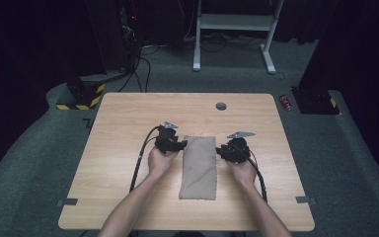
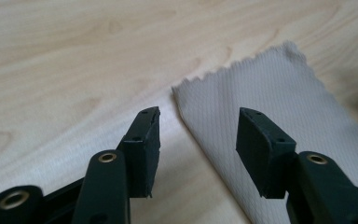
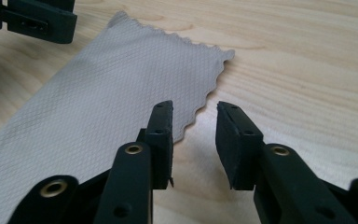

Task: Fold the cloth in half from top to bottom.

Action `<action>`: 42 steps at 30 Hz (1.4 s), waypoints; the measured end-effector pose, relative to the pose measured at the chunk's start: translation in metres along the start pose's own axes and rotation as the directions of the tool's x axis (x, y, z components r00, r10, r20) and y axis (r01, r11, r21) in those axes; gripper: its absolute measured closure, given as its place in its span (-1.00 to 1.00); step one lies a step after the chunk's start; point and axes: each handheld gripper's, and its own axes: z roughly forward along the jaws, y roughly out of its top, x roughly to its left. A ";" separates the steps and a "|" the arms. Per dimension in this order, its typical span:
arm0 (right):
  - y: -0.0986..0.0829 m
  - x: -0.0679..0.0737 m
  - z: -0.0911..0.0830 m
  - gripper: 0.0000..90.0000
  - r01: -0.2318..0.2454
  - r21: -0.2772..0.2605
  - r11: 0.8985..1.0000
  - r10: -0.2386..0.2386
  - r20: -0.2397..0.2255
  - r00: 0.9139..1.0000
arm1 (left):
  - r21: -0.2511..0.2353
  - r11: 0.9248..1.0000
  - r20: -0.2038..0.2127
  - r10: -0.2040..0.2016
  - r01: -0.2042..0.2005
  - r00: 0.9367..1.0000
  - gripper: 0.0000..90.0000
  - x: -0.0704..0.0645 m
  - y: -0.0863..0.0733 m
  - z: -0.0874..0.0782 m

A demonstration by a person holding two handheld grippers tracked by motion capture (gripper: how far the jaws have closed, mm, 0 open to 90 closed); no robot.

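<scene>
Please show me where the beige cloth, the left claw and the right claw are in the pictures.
beige cloth [image 1: 199, 168]: high view, middle of the fabric.
left claw [image 2: 198, 140]: left gripper view, gap midway between its open jaws.
right claw [image 3: 195, 133]: right gripper view, gap midway between its open jaws.

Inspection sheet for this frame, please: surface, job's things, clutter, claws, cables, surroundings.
Surface: wooden table, grey round cap near far edge.
Job's things: beige cloth, flat, folded to a long strip, zigzag edges.
Clutter: nothing seen.
Claws: left claw open, jaws astride the cloth's left edge near its far corner; right claw open, astride its right edge.
Cables: black cable from left claw, another from right.
Surroundings: grey carpet, white frame, red can, dark room.
</scene>
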 end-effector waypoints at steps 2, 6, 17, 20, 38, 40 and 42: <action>0.002 0.000 0.002 0.56 -0.007 -0.009 1.000 0.007 0.013 1.000 | 0.019 1.000 -0.014 0.013 -0.013 1.000 0.11 -0.001 0.004 0.004; 0.006 -0.006 0.010 0.58 -0.039 0.001 0.999 0.039 0.018 0.999 | 0.023 1.000 -0.038 0.009 -0.009 0.999 0.11 -0.001 0.007 0.011; 0.025 -0.007 0.032 0.45 -0.070 0.023 0.997 0.068 0.084 0.994 | 0.050 0.999 -0.074 0.013 -0.009 0.997 0.16 0.004 0.006 0.024; 0.029 -0.006 0.040 0.41 -0.073 0.041 0.997 0.069 0.093 0.993 | 0.071 0.997 -0.083 0.037 -0.031 0.996 0.17 0.003 0.008 0.025; 0.039 0.002 0.055 0.84 0.007 0.073 0.997 -0.014 0.097 0.995 | 0.119 0.989 -0.018 0.089 -0.086 0.996 0.90 0.000 0.016 0.029; 0.039 0.001 0.055 0.92 0.012 0.072 0.997 -0.018 0.091 0.996 | 0.125 0.989 0.001 0.074 -0.074 0.997 0.96 0.002 0.017 0.029; 0.040 0.002 0.056 0.96 0.010 0.070 0.998 -0.016 0.091 0.996 | 0.130 0.989 0.007 0.074 -0.074 0.997 0.98 0.004 0.018 0.030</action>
